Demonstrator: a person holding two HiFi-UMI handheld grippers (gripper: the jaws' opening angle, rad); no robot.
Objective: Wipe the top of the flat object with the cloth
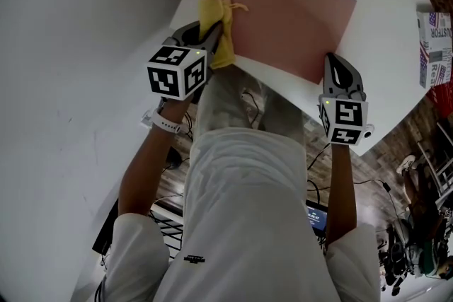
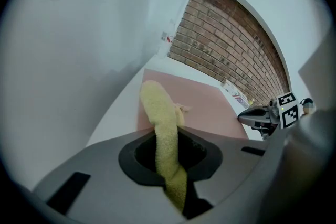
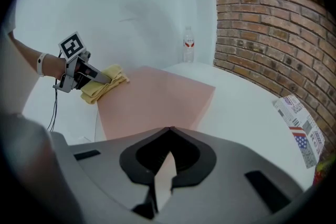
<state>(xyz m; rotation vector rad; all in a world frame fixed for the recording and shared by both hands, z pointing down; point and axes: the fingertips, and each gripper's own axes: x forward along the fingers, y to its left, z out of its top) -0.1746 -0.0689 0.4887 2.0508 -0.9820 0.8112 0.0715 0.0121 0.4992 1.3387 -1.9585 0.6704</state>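
Head view: yellow cloth (image 1: 216,19) lies bunched on the near left corner of the pink sheet (image 1: 290,7), which lies flat on the white table (image 1: 386,32). The left gripper (image 1: 203,30) is at the cloth; the right gripper (image 1: 334,66) meets the sheet's near right corner.

Left gripper view: jaws are closed on a twisted length of cloth, its free end draped onto the sheet.

Right gripper view: jaws are pinched on a thin pale edge, judged to be the sheet's corner.

Assessment: the cloth is soft and limp and needs a firm mid-bunch pinch. The sheet looks thin, light and liable to slide, so pinning its corner is sound.
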